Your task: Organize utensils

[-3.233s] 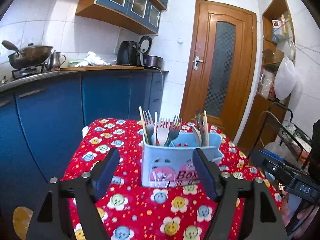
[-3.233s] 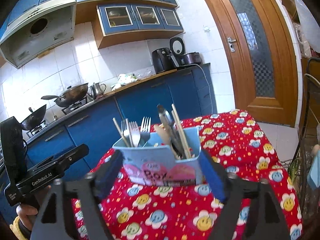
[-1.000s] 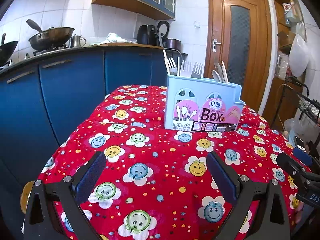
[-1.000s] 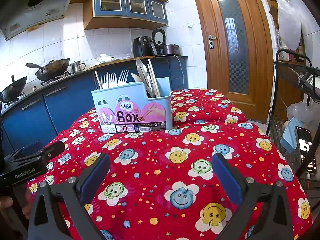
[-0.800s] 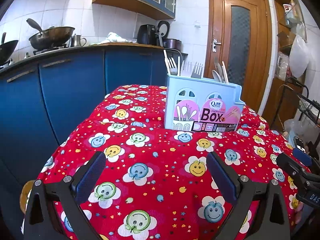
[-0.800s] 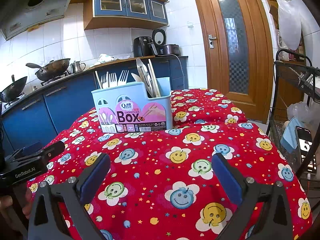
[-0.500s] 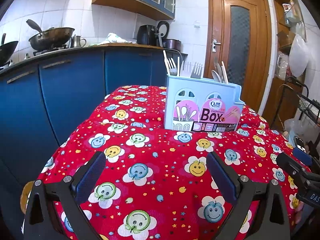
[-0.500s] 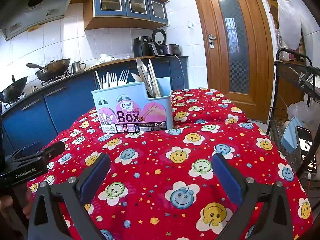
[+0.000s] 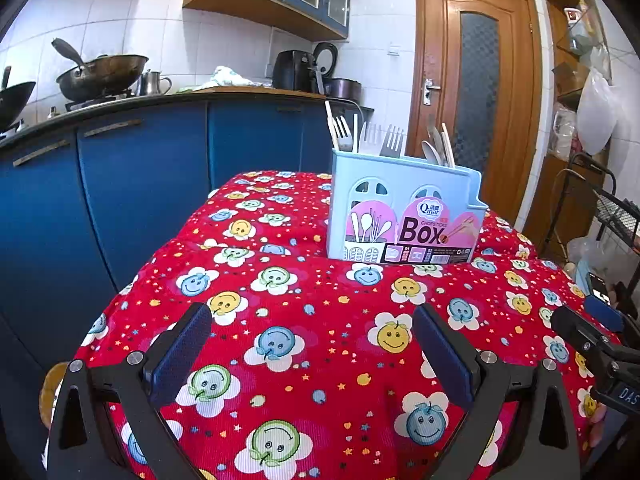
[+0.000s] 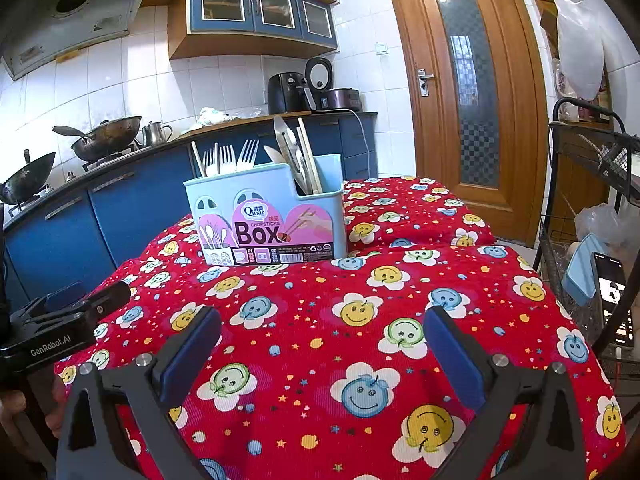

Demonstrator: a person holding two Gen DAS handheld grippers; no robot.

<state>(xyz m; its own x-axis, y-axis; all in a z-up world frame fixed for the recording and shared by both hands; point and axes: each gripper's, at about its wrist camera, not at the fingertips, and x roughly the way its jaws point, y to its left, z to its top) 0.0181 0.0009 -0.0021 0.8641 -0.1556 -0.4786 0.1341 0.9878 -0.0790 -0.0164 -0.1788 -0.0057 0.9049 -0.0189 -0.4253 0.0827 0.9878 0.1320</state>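
Note:
A light blue utensil box [image 9: 404,210] labelled "Box" stands upright on the red smiley tablecloth [image 9: 304,320], also in the right wrist view [image 10: 266,220]. Forks [image 9: 390,142] and chopsticks stand in its left compartment, spoons [image 10: 286,142] and chopsticks in its right. My left gripper [image 9: 312,350] is open and empty, low over the cloth, well short of the box. My right gripper [image 10: 322,354] is open and empty, likewise back from the box. Each gripper's body shows at the edge of the other's view.
Blue kitchen cabinets [image 9: 140,184] with woks and a kettle run behind and left of the table. A wooden door [image 10: 468,92] stands at the back right. A black wire rack [image 10: 592,208] with a phone [image 10: 612,296] stands close to the table's right edge.
Since 3.2 s ago both grippers have pulled back from the box and dropped low over the cloth, jaws wider. Over the last second nothing has moved.

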